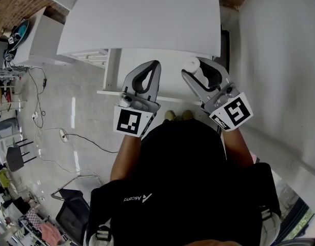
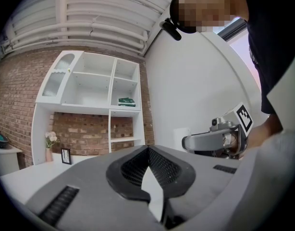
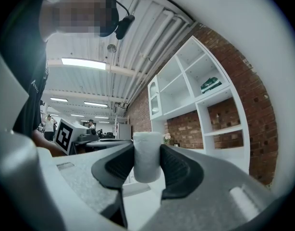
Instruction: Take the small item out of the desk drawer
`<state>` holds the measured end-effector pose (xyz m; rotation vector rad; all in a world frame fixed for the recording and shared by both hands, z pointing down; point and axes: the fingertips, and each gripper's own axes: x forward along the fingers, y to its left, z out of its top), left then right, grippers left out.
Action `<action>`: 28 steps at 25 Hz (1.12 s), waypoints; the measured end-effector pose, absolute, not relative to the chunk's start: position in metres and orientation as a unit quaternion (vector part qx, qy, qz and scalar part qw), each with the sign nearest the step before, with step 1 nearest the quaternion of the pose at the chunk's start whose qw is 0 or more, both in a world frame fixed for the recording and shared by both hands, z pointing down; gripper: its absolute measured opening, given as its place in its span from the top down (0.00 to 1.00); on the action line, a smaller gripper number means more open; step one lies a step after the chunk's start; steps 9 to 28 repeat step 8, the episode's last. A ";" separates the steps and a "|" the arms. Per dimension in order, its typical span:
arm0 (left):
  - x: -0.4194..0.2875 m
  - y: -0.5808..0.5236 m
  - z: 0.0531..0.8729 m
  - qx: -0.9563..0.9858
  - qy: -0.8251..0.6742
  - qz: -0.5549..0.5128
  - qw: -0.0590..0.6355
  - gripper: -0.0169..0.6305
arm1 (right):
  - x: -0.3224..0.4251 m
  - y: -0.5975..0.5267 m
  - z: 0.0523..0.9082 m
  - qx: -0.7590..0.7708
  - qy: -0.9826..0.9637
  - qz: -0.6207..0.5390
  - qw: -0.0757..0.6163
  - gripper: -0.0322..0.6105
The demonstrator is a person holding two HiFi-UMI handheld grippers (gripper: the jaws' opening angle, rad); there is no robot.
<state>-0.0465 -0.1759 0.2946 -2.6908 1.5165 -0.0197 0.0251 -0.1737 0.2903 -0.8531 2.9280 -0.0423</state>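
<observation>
While I watch from the head view, right gripper (image 1: 194,67): pinching a small white cylinder (image 3: 147,157) between its dark ribbed pads (image 3: 178,166), one on each side.
Small white cylinder: held over the open white desk drawer (image 1: 170,86), its top rising above the pads.
Left gripper (image 1: 155,65): jaw tips pressed together, nothing between them.
White desk top (image 1: 137,24): just beyond both grippers, drawer jutting out below its near edge.
Spacing: I see the grippers side by side, apart.
</observation>
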 end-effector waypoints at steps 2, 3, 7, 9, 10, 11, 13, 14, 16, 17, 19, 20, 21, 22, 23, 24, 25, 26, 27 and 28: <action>-0.046 -0.176 0.292 -0.870 0.492 0.000 0.027 0.98 | 0.025 -0.173 0.289 -0.280 0.959 -0.013 0.045 0.69; -0.044 -0.175 0.290 -0.870 0.493 0.004 0.026 0.98 | 0.027 -0.171 0.288 -0.280 0.959 -0.012 0.045 0.69; -0.039 -0.167 0.292 -0.870 0.493 0.001 0.026 0.98 | 0.032 -0.163 0.290 -0.280 0.959 -0.012 0.043 0.69; -0.039 -0.166 0.293 -0.870 0.493 0.000 0.027 0.98 | 0.033 -0.162 0.291 -0.280 0.959 -0.012 0.043 0.69; -0.039 -0.166 0.293 -0.870 0.493 0.000 0.027 0.98 | 0.033 -0.162 0.291 -0.280 0.959 -0.012 0.043 0.69; -0.039 -0.166 0.293 -0.870 0.493 0.000 0.027 0.98 | 0.033 -0.162 0.291 -0.280 0.959 -0.012 0.043 0.69; -0.039 -0.166 0.293 -0.870 0.493 0.000 0.027 0.98 | 0.033 -0.162 0.291 -0.280 0.959 -0.012 0.043 0.69; -0.039 -0.166 0.293 -0.870 0.493 0.000 0.027 0.98 | 0.033 -0.162 0.291 -0.280 0.959 -0.012 0.043 0.69; -0.039 -0.166 0.293 -0.870 0.493 0.000 0.027 0.98 | 0.033 -0.162 0.291 -0.280 0.959 -0.012 0.043 0.69; -0.039 -0.166 0.293 -0.870 0.493 0.000 0.027 0.98 | 0.033 -0.162 0.291 -0.280 0.959 -0.012 0.043 0.69; -0.039 -0.166 0.293 -0.870 0.493 0.000 0.027 0.98 | 0.033 -0.162 0.291 -0.280 0.959 -0.012 0.043 0.69; -0.039 -0.166 0.293 -0.870 0.493 0.000 0.027 0.98 | 0.033 -0.162 0.291 -0.280 0.959 -0.012 0.043 0.69; -0.039 -0.166 0.293 -0.870 0.493 0.000 0.027 0.98 | 0.033 -0.162 0.291 -0.280 0.959 -0.012 0.043 0.69; -0.039 -0.166 0.293 -0.870 0.493 0.000 0.027 0.98 | 0.033 -0.162 0.291 -0.280 0.959 -0.012 0.043 0.69; -0.039 -0.166 0.293 -0.870 0.493 0.000 0.027 0.98 | 0.033 -0.162 0.291 -0.280 0.959 -0.012 0.043 0.69; -0.039 -0.166 0.293 -0.870 0.493 0.000 0.027 0.98 | 0.033 -0.162 0.291 -0.280 0.959 -0.012 0.043 0.69; -0.039 -0.166 0.293 -0.870 0.493 0.000 0.027 0.98 | 0.033 -0.162 0.291 -0.280 0.959 -0.012 0.043 0.69; -0.039 -0.166 0.293 -0.870 0.493 0.000 0.027 0.98 | 0.033 -0.162 0.291 -0.280 0.959 -0.012 0.043 0.69; -0.039 -0.166 0.293 -0.870 0.493 0.000 0.027 0.98 | 0.033 -0.162 0.291 -0.280 0.959 -0.012 0.043 0.69; -0.039 -0.166 0.293 -0.870 0.493 0.000 0.027 0.98 | 0.033 -0.162 0.291 -0.280 0.959 -0.012 0.043 0.69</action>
